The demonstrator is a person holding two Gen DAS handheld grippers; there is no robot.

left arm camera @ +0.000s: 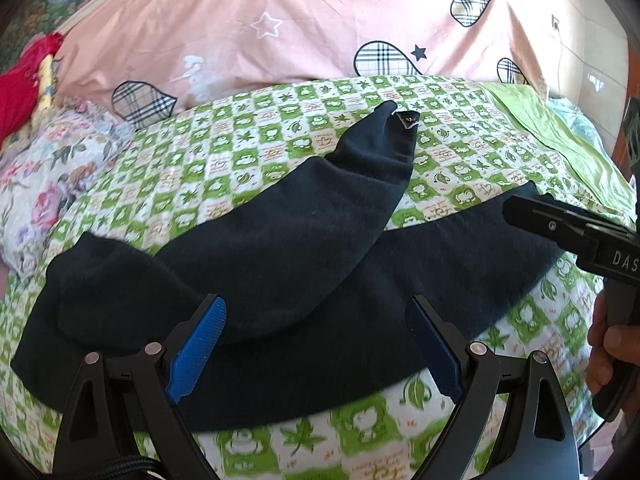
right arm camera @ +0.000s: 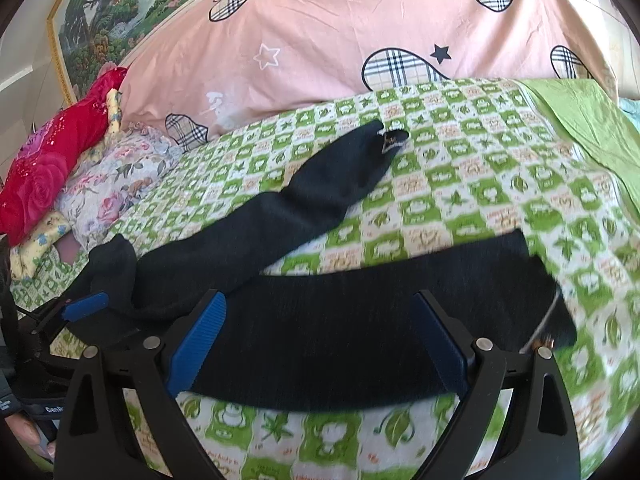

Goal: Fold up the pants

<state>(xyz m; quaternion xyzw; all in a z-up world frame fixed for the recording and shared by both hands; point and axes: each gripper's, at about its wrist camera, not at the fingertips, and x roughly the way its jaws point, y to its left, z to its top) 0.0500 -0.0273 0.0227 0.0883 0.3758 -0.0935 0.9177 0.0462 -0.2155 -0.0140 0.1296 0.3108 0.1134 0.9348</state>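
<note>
The dark navy pants [left arm camera: 280, 280] lie spread flat on the bed's green checked sheet [left arm camera: 224, 152], one leg stretched along its near edge, the other angling away toward the pink quilt [left arm camera: 280, 20], its cuff [left arm camera: 408, 120] turned up.

We see the pants [left arm camera: 280, 280] lying on the bed sheet [left arm camera: 224, 148], one leg stretched left to right along the near edge, the other leg [right arm camera: 320, 196] angled away toward the far right over it. Behind the sheet a quilt [left arm camera: 248, 32] rises across the back. At far left lie pillows [right arm camera: 116, 176], with a cushion [right arm camera: 52, 168] left of them. A painting [right arm camera: 120, 12] hangs behind, upper left. Our left gripper [left arm camera: 316, 348] sits over the near leg's left part, jaws apart; the right gripper [right arm camera: 320, 344] sits over its right part, jaws apart.
</note>
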